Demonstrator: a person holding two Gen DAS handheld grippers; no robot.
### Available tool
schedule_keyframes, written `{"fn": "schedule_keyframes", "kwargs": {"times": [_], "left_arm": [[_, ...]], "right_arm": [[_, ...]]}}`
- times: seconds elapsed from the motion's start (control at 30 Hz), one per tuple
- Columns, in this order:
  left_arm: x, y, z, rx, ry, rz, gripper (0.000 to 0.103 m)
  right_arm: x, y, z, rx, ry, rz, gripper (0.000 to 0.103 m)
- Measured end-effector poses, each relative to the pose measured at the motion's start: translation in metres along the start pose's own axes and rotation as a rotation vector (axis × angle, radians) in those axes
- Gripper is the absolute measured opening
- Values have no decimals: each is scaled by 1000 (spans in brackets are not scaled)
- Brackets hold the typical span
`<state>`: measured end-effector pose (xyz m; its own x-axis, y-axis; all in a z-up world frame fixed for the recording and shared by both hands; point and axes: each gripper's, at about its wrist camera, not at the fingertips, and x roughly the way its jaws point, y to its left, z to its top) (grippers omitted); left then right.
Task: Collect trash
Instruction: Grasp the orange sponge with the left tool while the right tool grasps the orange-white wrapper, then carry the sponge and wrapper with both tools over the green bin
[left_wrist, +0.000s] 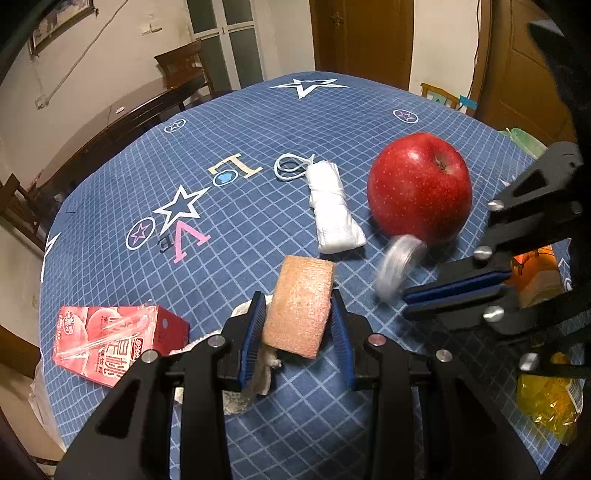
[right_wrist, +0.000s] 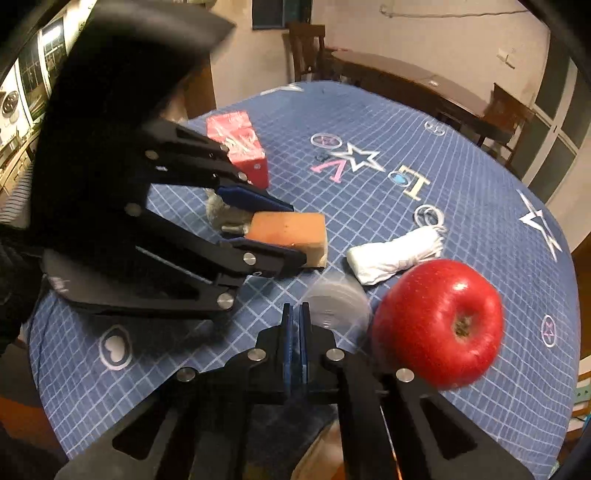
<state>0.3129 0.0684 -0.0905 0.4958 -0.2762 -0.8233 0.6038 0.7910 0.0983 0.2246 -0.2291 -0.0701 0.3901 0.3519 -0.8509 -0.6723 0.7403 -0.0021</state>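
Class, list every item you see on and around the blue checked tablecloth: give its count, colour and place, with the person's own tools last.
Red apple: one, right side of table.
Rolled white face mask: one, beside apple.
Orange-tan sponge block: one, between left gripper's pads.
Red drink carton: one, left edge.
Clear plastic lid: one, blurred, at right gripper's tips.
Crumpled white tissue: one, under left gripper.
Yellow wrapper: one, far right.
Blue checked tablecloth: one, covers table.
Left gripper: black, blue pads.
Right gripper: black, closed.
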Motion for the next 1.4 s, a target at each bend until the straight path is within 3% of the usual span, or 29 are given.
{"fn": "schedule_keyframes", "kwargs": {"times": [0.17,0.2,0.23,0.3,0.33,0.57,0.8,1.0,1.1,1.27,1.4], "left_arm": [[-1,-5,-2,-6,7,10,33],[-2,-6,-3,-6,8,7,33],[-2,-7,-4,-4,9,7,33],[-2,-8,-7,0,14,4,33],[-2,-8,-7,0,15,1,33],[4,-9,-3,7,25,-7,33],[6,-11,-1,18,37,-8,33],[8,-13,0,27,47,5,33],[9,-16,0,22,35,25,33],[6,-24,-2,5,5,71,30],[-2,-30,-5,-23,-23,82,29]], "right_arm": [[-18,-8,-10,35,-12,26,5],[-31,-17,-16,63,-27,58,11],[-39,-23,-20,74,-33,78,18],[-59,-37,-35,72,-42,83,69],[-63,-39,-40,65,-41,78,71],[-98,-56,-65,-185,37,47,71],[-64,-35,-65,-355,178,108,71],[-44,-40,-63,-322,191,141,70],[-43,-41,-69,-302,187,133,61],[-59,-36,-88,-230,103,74,49],[-81,-32,-105,-155,13,21,48]]}}
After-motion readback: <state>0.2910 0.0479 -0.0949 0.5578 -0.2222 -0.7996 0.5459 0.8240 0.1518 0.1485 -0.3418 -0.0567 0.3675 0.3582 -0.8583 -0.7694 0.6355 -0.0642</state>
